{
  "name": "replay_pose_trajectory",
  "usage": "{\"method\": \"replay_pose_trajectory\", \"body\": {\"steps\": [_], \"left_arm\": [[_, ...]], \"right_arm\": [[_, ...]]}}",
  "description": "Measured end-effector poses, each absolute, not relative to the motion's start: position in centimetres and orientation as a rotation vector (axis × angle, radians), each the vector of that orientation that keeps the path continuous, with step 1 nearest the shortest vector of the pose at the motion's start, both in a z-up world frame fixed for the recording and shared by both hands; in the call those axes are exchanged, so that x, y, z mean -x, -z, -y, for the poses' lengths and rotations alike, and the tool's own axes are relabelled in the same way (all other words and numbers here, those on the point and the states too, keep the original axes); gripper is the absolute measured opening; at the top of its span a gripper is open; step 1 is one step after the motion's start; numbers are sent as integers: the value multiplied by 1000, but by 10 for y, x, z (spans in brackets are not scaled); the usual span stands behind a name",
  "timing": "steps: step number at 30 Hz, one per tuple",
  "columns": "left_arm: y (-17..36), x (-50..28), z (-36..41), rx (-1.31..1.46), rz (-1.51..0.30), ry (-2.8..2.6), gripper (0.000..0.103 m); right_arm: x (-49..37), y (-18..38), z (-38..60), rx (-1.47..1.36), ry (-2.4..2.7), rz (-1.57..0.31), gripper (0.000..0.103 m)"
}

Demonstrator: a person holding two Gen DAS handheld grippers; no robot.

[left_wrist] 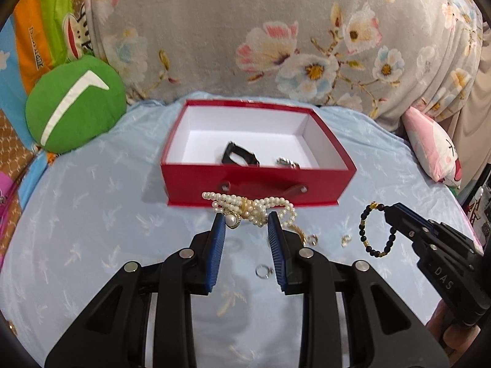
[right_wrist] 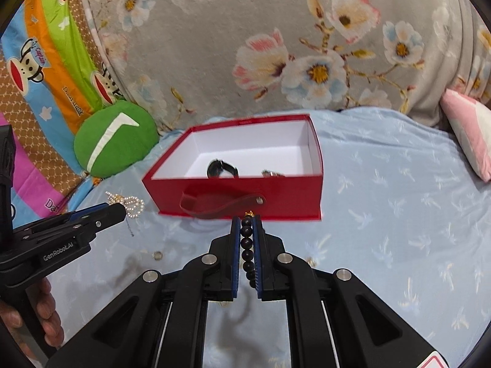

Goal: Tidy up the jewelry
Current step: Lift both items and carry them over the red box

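Observation:
My left gripper is shut on a bundled pearl necklace with gold parts, held above the blue bedsheet just before the red box. In the right wrist view the pearls hang from its tip. My right gripper is shut on a black bead bracelet, whose beads run between the blue pads. Its loop dangles below the tip in the left wrist view. The open box has a white inside holding a black watch and a silver watch.
Small rings lie loose on the blue sheet. A green round cushion sits at the left, a pink pillow at the right, and a floral grey blanket rises behind the box. A hand grips the left tool.

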State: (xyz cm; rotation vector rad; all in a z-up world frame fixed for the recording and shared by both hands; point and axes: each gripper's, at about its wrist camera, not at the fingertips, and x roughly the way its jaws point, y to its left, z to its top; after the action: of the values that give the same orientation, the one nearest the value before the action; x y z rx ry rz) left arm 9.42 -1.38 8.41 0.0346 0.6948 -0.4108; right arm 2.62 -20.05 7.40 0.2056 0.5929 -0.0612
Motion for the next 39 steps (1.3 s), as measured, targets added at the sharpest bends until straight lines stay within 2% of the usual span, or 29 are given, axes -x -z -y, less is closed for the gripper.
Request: {"method": "replay_pose_trajectory", "body": {"steps": [11, 19, 27, 39], "left_arm": [[-122, -158, 27, -66, -584, 342, 28], [-140, -213, 47, -81, -541, 321, 28], [-136, -264, 64, -83, -552, 305, 28], [-99, -324, 83, -94, -629, 257, 28]], "right_arm": [[-96, -131, 211, -137, 51, -482, 7], [-156, -149, 213, -87, 58, -456, 7], [-211, -143, 223, -93, 61, -476, 7], [-265, -106, 240, -106, 80, -558, 7]]}}
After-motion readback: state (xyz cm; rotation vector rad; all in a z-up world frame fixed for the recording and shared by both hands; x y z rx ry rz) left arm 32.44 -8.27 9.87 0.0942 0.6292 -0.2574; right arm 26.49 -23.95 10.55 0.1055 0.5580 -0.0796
